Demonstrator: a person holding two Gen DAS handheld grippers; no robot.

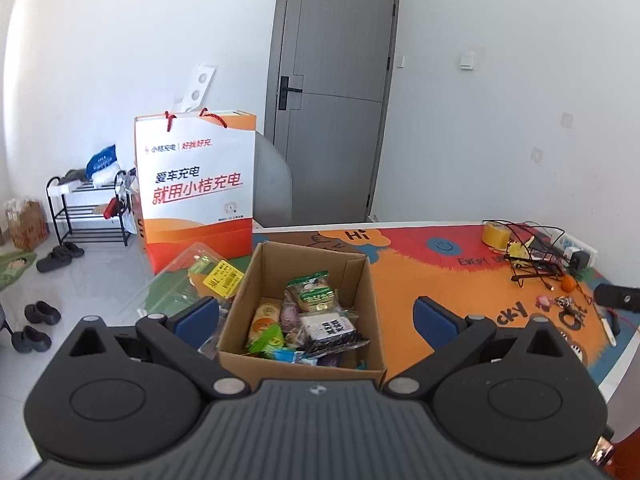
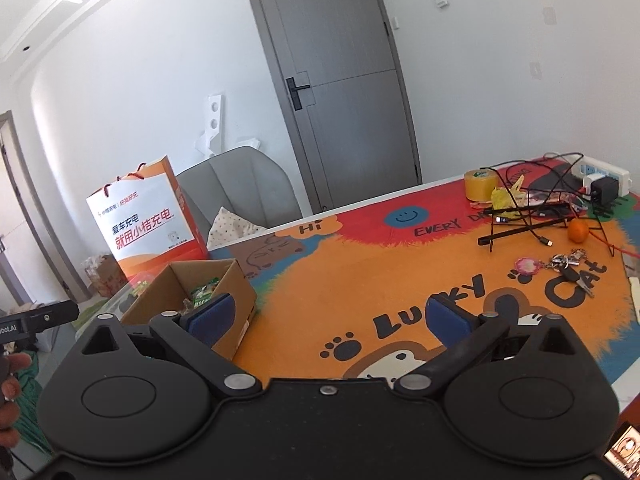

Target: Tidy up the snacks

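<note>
An open cardboard box [image 1: 360, 280] stands on the orange cartoon mat [image 1: 452, 292] and holds several snack packets [image 1: 312, 320]. My left gripper [image 1: 316, 316] hovers above it, open, with nothing between its blue pads; the box sits in the gap between them. In the right wrist view the same box [image 2: 236, 280] lies at the left, partly hidden behind the left finger. My right gripper [image 2: 334, 316] is open and empty above the orange mat [image 2: 380, 272], to the right of the box.
An orange-and-white paper bag [image 1: 196, 184] stands behind the box, with a clear plastic pack [image 1: 192, 276] beside it. Tape roll [image 2: 480, 186], cables, wire stand, keys [image 2: 568, 264] and a small orange [image 2: 579, 230] crowd the far right. A hand [image 2: 10, 388] shows at left.
</note>
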